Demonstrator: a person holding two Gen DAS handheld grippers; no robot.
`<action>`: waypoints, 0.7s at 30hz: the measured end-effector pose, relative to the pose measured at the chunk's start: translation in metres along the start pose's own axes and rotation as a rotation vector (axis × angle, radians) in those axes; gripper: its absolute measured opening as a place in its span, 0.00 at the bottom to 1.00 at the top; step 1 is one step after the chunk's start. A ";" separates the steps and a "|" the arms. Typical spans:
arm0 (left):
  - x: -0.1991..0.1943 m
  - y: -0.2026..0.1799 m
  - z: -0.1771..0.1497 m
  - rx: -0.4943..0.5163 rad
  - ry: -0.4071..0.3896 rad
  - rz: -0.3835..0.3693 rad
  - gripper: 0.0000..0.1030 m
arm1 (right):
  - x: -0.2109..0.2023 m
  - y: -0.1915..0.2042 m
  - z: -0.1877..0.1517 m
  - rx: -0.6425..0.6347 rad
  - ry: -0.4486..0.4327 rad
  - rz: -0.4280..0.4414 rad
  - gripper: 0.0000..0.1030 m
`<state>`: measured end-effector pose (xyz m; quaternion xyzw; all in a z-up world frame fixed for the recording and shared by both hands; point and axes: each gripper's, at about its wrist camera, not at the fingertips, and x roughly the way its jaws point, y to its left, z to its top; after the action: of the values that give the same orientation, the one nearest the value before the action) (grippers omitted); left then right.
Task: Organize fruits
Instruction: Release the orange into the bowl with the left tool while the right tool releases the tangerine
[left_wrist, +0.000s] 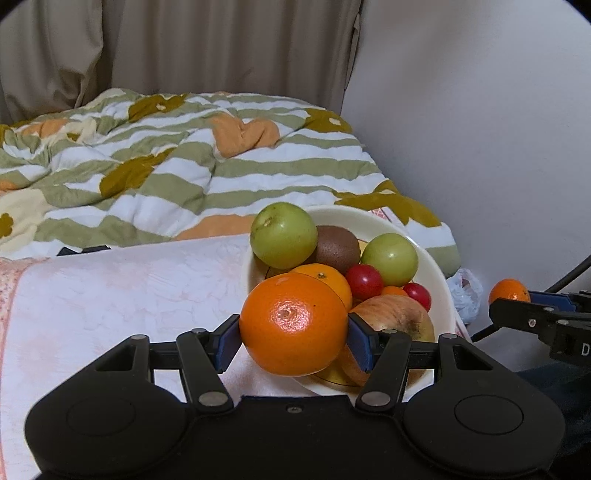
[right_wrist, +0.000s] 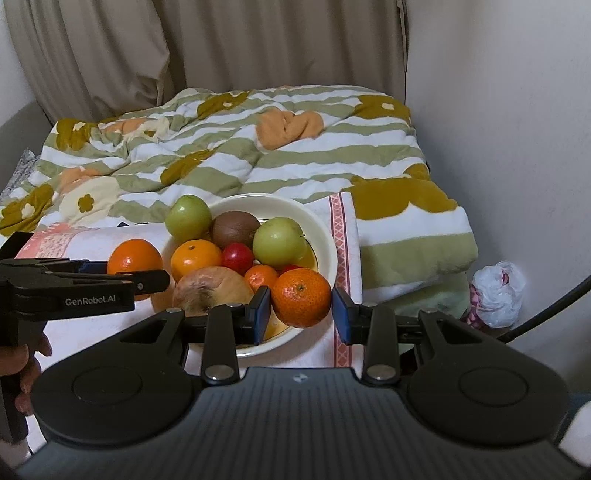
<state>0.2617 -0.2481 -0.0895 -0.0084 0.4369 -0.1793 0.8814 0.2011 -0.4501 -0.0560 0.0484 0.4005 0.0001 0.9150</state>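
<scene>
the left gripper (left_wrist: 294, 334) had its blue fingers (left_wrist: 228, 341) clamped on a large orange (left_wrist: 293, 325), one pad pressed on each side of it. the orange hung at the near left edge of the cream bowl (left_wrist: 439, 284), partly over its rim and partly over the white cloth (left_wrist: 110, 295) that covered the surface under the bowl. in the right wrist view the same orange (right_wrist: 135, 258) sat just left of the bowl (right_wrist: 327, 236), with the left gripper's black body (right_wrist: 74, 291) reaching in from the left and a hand (right_wrist: 22, 369) visible below it.

the right gripper (right_wrist: 301, 308) had its fingers (right_wrist: 260, 314) closed on a mandarin (right_wrist: 301, 297) over the near right part of the bowl; the left pad touched the fruit, while a thin sliver of gap seemed to show at the right pad. from the left wrist view this mandarin (left_wrist: 509, 291) appeared well to the right of the bowl, gripped at the tip of the right gripper (left_wrist: 517, 306).

inside the bowl lay two green apples (right_wrist: 188, 218) (right_wrist: 279, 242), a kiwi (right_wrist: 234, 227) between them, a smaller orange (right_wrist: 195, 258) at the left, a red cherry tomato (right_wrist: 237, 257) near the centre, a small mandarin (right_wrist: 260, 277) toward the front, and a blemished apple (right_wrist: 212, 290) at the near left. a second red tomato (left_wrist: 417, 295) showed in the left wrist view.

behind the bowl lay a striped flowered quilt (right_wrist: 221, 155), backed by beige curtains (right_wrist: 221, 44). right of the bowl, by the wall, sat a crumpled plastic bag (right_wrist: 496, 291).
</scene>
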 end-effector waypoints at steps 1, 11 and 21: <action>0.003 -0.001 0.000 -0.004 0.008 0.000 0.63 | 0.003 0.000 0.001 0.006 0.004 0.000 0.50; 0.000 0.005 0.000 -0.009 -0.020 -0.012 0.85 | 0.014 0.002 0.004 0.021 0.023 0.001 0.50; -0.027 0.007 0.001 -0.004 -0.043 0.010 0.87 | 0.012 0.003 0.012 0.025 0.005 0.014 0.50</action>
<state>0.2501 -0.2335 -0.0695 -0.0118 0.4184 -0.1738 0.8914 0.2185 -0.4482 -0.0568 0.0625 0.4026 0.0015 0.9132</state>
